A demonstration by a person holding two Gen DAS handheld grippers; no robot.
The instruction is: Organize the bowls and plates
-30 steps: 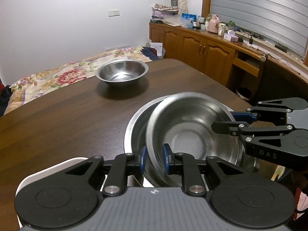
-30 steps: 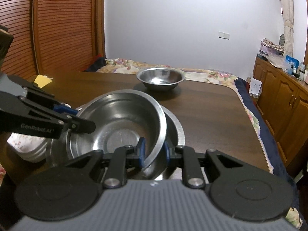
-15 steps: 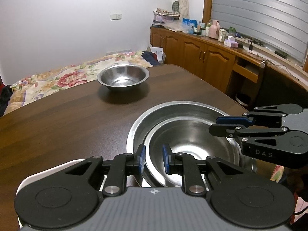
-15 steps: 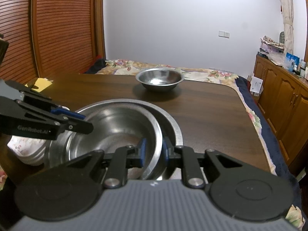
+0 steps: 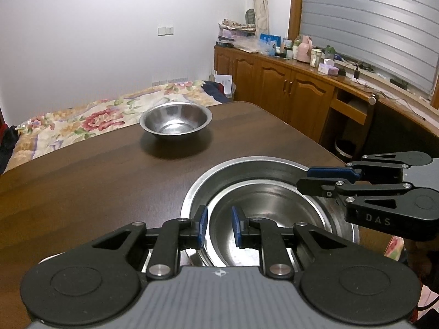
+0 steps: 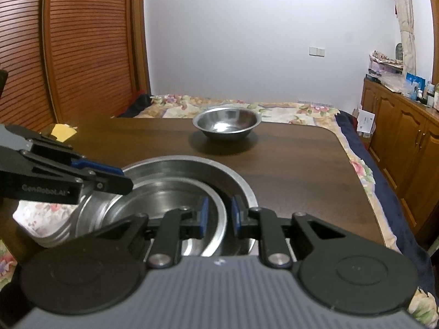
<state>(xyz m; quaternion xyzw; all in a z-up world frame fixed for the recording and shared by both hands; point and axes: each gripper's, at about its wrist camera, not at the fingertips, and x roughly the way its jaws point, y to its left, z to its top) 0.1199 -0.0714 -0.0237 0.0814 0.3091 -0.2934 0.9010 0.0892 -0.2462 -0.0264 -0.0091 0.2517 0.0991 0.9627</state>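
A medium steel bowl (image 5: 263, 213) sits nested inside a larger steel bowl (image 5: 247, 168) on the dark wood table. My left gripper (image 5: 219, 226) is open, its blue pads straddling the inner bowl's near rim without clamping it. My right gripper (image 6: 219, 215) is open in the same way over the opposite rim (image 6: 219, 205); it also shows in the left wrist view (image 5: 326, 178). A small steel bowl (image 5: 175, 119) stands alone farther back on the table, also in the right wrist view (image 6: 227, 122).
A white floral plate stack (image 6: 35, 219) lies left of the nested bowls. A yellow paper (image 6: 63, 131) lies at the table's far left. A floral bed (image 5: 82, 115) lies beyond the table, wooden cabinets (image 5: 288, 90) to the right.
The tilted medium bowl was lowered flat into the large bowl. Both grippers then opened a little and released its rim.
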